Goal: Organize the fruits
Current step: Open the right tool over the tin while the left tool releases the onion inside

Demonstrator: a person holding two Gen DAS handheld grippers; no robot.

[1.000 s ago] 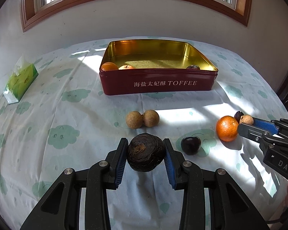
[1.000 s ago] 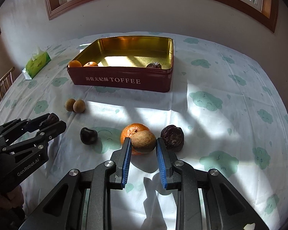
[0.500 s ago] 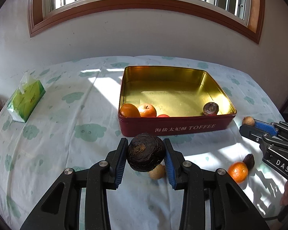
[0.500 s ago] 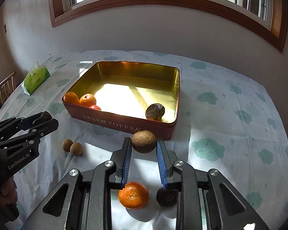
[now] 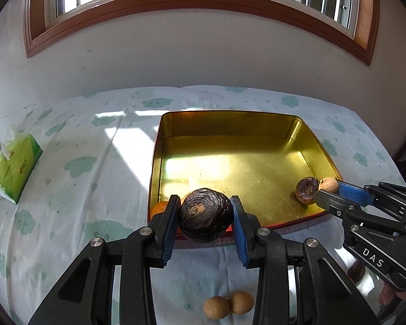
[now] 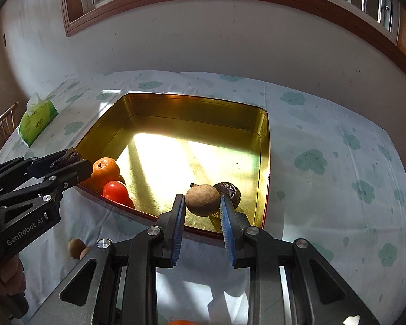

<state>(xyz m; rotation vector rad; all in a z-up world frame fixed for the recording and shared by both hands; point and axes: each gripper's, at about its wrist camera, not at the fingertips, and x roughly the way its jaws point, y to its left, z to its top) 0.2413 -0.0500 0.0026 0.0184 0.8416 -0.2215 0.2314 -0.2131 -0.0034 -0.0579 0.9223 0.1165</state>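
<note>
My left gripper [image 5: 205, 216] is shut on a dark wrinkled passion fruit [image 5: 206, 214] and holds it above the near left edge of the gold-lined red tin [image 5: 230, 124]. My right gripper [image 6: 202, 203] is shut on a small tan round fruit [image 6: 202, 200] over the tin's [image 6: 197, 105] near right corner, beside another wrinkled dark fruit [image 6: 230, 189] inside. An orange [image 6: 105, 169] and a red tomato [image 6: 115, 191] lie in the tin's near left corner. The right gripper also shows in the left wrist view [image 5: 328, 189].
Two tan round fruits [image 5: 227, 304] lie on the cloud-print cloth in front of the tin. A dark fruit [image 5: 356, 270] lies at the right. A green tissue pack [image 5: 15, 162] sits at the far left. The wall and window stand behind the table.
Both grippers have moved forward with their fruits, from in front of the tin to over its near edge. The tin now fills more of both views.
</note>
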